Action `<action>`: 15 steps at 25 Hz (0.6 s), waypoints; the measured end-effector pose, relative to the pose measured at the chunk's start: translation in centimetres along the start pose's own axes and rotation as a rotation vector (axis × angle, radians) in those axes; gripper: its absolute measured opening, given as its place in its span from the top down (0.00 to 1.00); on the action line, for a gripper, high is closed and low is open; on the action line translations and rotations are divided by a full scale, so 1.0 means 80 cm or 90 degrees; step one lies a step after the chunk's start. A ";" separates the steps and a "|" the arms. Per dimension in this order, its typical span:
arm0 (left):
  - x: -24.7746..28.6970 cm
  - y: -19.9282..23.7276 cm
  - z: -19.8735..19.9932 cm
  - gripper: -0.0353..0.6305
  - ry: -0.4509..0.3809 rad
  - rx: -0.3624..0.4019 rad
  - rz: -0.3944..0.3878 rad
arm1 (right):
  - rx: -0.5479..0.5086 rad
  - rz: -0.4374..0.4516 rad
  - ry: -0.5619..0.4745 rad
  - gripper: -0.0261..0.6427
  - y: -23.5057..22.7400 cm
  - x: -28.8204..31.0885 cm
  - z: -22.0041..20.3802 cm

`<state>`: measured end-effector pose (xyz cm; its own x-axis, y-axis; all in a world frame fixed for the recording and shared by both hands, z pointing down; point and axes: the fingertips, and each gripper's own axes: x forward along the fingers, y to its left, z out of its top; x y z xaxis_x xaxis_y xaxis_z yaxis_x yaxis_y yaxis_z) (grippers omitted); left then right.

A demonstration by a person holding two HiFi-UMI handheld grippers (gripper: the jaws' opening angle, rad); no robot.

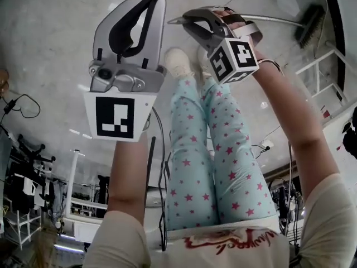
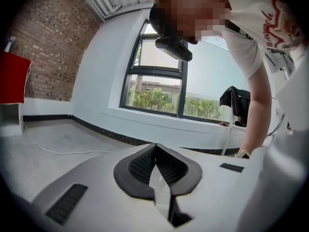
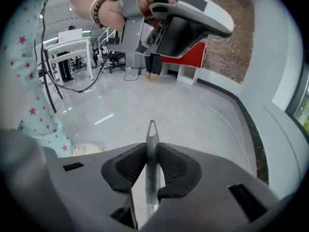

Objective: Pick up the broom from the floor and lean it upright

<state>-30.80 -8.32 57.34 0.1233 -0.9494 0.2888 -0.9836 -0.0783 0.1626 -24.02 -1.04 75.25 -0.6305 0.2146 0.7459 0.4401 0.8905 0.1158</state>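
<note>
At the tip end of the broom (image 1: 276, 19), the right gripper (image 1: 191, 20) had its jaws closed on the thin grey handle. Pads pressed both sides, and the hanging loop (image 3: 152, 127) poked just past them in the right gripper view. Long axis ran from those jaws away to the right of the head view. It ended at the broom head (image 1: 309, 25), well apart from the grip and low by a white frame (image 1: 323, 60). Couldn't tell if the bristles touched the floor (image 1: 56, 27). The left gripper (image 1: 152, 0) sat just beside, left of the handle tip, jaws together on nothing, clear of the handle. Only the right gripper was on the broom.

Judgement: the handle end needs to swing up over the head end so the axis goes from lying to upright. With the grip so far from the head, the head may slide, or the thin handle may twist between the pads.
</note>
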 end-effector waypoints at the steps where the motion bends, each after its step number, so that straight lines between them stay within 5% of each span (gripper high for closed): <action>1: -0.002 0.004 0.021 0.91 -0.005 0.003 0.007 | 0.002 -0.013 -0.006 0.81 -0.009 -0.015 0.012; 6: -0.015 -0.012 0.111 0.91 -0.006 0.030 0.007 | 0.019 -0.065 -0.040 0.81 -0.036 -0.106 0.065; 15: -0.026 -0.069 0.226 0.91 -0.026 0.081 -0.050 | 0.066 -0.242 -0.097 0.81 -0.125 -0.264 0.142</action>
<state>-28.05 -11.39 38.78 0.1976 -0.9501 0.2413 -0.9802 -0.1881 0.0622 -22.35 -9.93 50.88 -0.8260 -0.0877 0.5568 0.0956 0.9517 0.2917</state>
